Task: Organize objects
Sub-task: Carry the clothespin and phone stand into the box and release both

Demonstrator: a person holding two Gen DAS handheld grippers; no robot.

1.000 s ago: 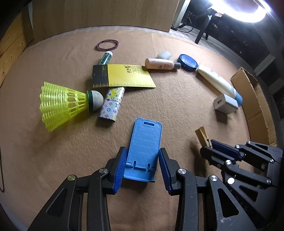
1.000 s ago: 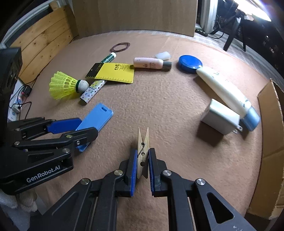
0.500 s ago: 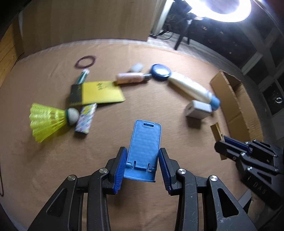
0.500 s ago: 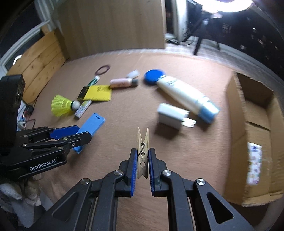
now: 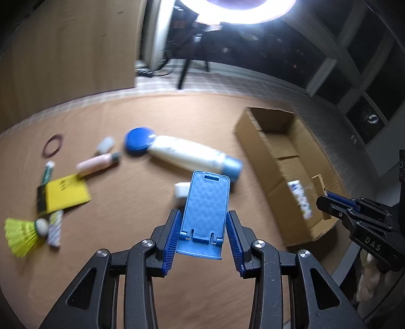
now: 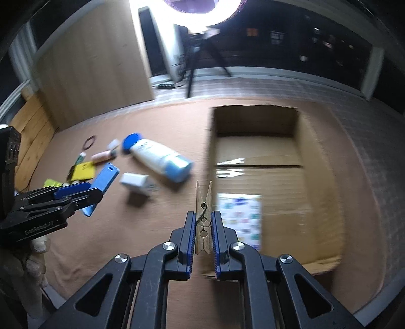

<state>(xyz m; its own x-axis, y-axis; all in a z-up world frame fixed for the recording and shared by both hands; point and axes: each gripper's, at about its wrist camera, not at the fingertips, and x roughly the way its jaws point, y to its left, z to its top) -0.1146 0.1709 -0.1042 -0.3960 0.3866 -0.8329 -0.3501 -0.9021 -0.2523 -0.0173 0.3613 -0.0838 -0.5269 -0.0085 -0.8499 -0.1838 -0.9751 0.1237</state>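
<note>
**Both grippers loaded; open carton at right of mat**

Container: one open cardboard box (image 6: 258,162) stands on the brown mat (image 6: 126,227), filling the 12-to-3 o'clock sector of the right wrist view. Inside it lies a flat item with a small multicoloured print (image 6: 240,217), against the near end of the floor; its nature cannot be told.

Grippers: the right gripper (image 6: 203,236) is clamped on a wooden clothespin (image 6: 203,202), which stands upright between the blue pads at the box's near left wall. The left gripper (image 5: 203,234) grips a blue phone stand (image 5: 206,202) by its lower sides, raised above the mat.

Surface: at 10 o'clock in the left wrist view lie a white bottle with a blue cap (image 5: 192,157), a blue round lid (image 5: 138,140) touching its far end, a pink tube (image 5: 97,164), a rubber band (image 5: 52,148), a yellow card (image 5: 65,193) and a yellow shuttlecock (image 5: 21,236). A white charger (image 6: 134,180) sits just beside the bottle.

Room: a ring light (image 5: 238,10) glares at 12 o'clock; a wooden panel (image 5: 65,55) stands behind the mat at 11 o'clock. Much of the scene is blurred.
</note>
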